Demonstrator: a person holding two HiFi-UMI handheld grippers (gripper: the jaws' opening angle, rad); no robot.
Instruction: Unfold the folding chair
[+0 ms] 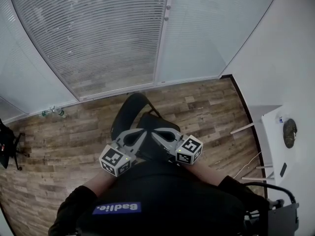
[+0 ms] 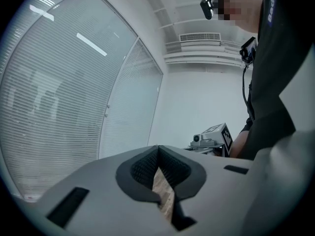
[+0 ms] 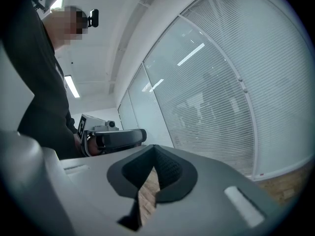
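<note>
Both tongs empty. Left tongs (image 2: 158, 150) are pressed together with nothing in between; only floor planks show through the slit behind the tips. Right tongs (image 3: 153, 150) are the same, tips together with nothing pinched. In the head view we see them held close to the person's body, tips angled toward each other and nearly meeting.

The folding chair (image 1: 118, 119) stands on the wooden floor (image 1: 64, 141) right below and beyond the tongs, black, with its curved back toward the glass partition (image 1: 98, 38). The tongs and the person's torso cover part of it, so we can't tell how far it is folded. Neither tong touches it as far as we can see.

Risks from here, as we judge them:
- The tongs are closed, so reaching in like this would only bump the frame instead of gripping it. They need to spread first.
- The frame looks like thin, round, smooth tube, so a shallow pinch could slip or roll off once pulled.
- The chair is free on smooth planks. Pulling on one part with nothing steadying the other could make it slide or tip rather than open.
- The partition is near behind the chair, so a push that way could knock the back into the glass.
- The tongs sit very close together and could clash if both go for the same spot.
- The view down is partly blocked, so it is easy to misplace a grip near the hinge.
</note>
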